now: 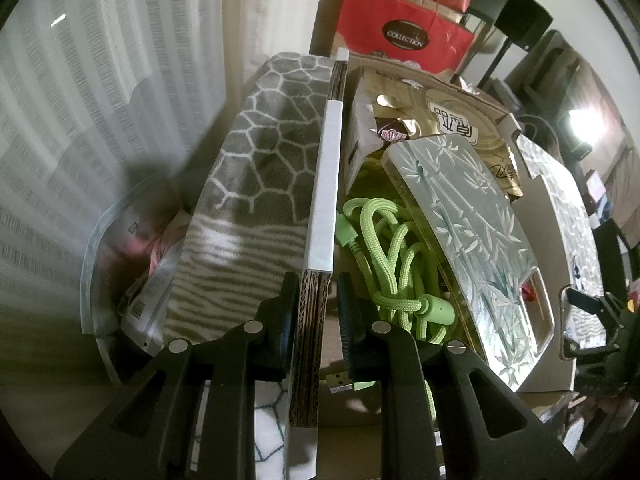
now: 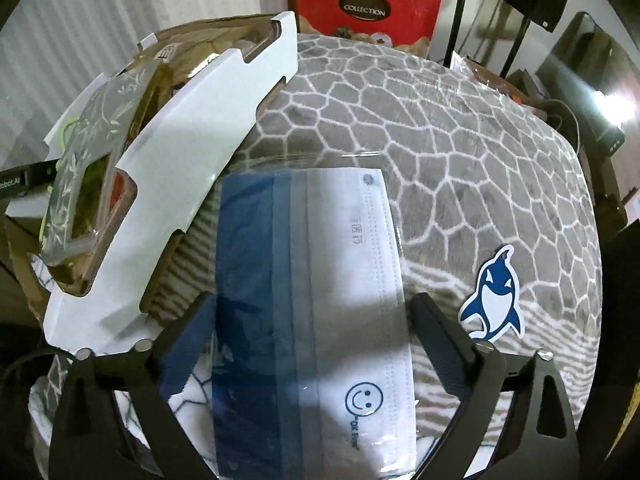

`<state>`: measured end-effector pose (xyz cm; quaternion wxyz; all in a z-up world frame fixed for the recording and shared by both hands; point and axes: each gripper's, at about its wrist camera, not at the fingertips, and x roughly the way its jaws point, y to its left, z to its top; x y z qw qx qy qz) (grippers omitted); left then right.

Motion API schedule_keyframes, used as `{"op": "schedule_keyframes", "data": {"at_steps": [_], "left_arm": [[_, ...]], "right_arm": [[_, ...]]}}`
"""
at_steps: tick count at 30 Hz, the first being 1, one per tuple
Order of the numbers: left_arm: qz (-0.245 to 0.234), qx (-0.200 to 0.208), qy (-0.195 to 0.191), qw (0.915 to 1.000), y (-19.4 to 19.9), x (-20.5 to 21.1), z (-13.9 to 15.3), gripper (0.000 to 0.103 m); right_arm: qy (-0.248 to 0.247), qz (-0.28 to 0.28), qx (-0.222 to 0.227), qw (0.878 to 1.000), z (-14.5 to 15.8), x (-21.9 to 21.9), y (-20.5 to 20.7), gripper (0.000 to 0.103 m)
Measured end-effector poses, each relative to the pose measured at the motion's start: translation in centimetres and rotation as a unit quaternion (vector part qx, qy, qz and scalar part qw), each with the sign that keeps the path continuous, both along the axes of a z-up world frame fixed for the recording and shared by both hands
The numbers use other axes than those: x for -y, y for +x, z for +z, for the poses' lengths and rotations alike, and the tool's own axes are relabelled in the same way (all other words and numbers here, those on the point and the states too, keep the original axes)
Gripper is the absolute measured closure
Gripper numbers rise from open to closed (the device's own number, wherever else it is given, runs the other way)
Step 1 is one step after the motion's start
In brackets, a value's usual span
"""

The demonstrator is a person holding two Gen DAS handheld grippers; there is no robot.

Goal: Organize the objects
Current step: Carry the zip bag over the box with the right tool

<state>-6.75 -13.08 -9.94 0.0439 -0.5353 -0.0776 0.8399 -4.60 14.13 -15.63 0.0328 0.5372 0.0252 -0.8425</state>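
My left gripper [image 1: 314, 312] is shut on the white-edged cardboard wall [image 1: 326, 184] of an open box. Inside the box lie a coiled green cable [image 1: 392, 248], a clear phone case with a bamboo print [image 1: 472, 232] and a gold packet [image 1: 452, 116]. My right gripper [image 2: 314, 300] is open and points down over a wrapped face mask [image 2: 344, 280], blue and white with a smiley print. The mask lies flat on the grey patterned blanket [image 2: 440, 140], between the two fingers, and the pads do not touch it. The box's white flap [image 2: 192, 152] is to its left.
A dolphin sticker [image 2: 494, 300] lies on the blanket right of the mask. A plastic bag with labelled packets [image 1: 120, 248] sits left of the box. A red "Collection" bag [image 2: 368, 4] stands behind, with black stands and a striped curtain [image 1: 100, 80].
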Motion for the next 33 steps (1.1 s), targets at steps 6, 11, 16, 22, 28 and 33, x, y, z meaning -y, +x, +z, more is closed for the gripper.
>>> {"op": "schedule_keyframes", "data": {"at_steps": [6, 11, 16, 22, 28, 33], "left_arm": [[-0.001, -0.001, 0.002, 1.0000, 0.0, 0.0, 0.0, 0.085], [-0.001, 0.001, 0.003, 1.0000, -0.1, 0.2, 0.0, 0.085], [-0.002, 0.000, 0.003, 1.0000, -0.1, 0.0, 0.0, 0.085], [-0.002, 0.000, 0.003, 1.0000, -0.1, 0.0, 0.0, 0.085], [-0.002, 0.000, 0.007, 1.0000, -0.1, 0.0, 0.0, 0.085], [-0.004, 0.000, 0.007, 1.0000, -0.1, 0.0, 0.0, 0.085]], "right_arm": [[-0.012, -0.020, -0.001, 1.000, 1.1, -1.5, -0.2, 0.078], [0.005, -0.005, -0.011, 1.000, 1.4, -0.8, 0.2, 0.098], [-0.009, -0.012, -0.033, 0.999, 2.7, -1.2, 0.4, 0.099], [-0.023, -0.026, -0.055, 0.998, 5.7, -2.5, -0.4, 0.099], [-0.039, -0.031, -0.075, 0.996, 8.8, -3.0, -1.3, 0.100], [-0.092, -0.020, -0.088, 0.992, 11.6, -2.3, -2.5, 0.100]]}}
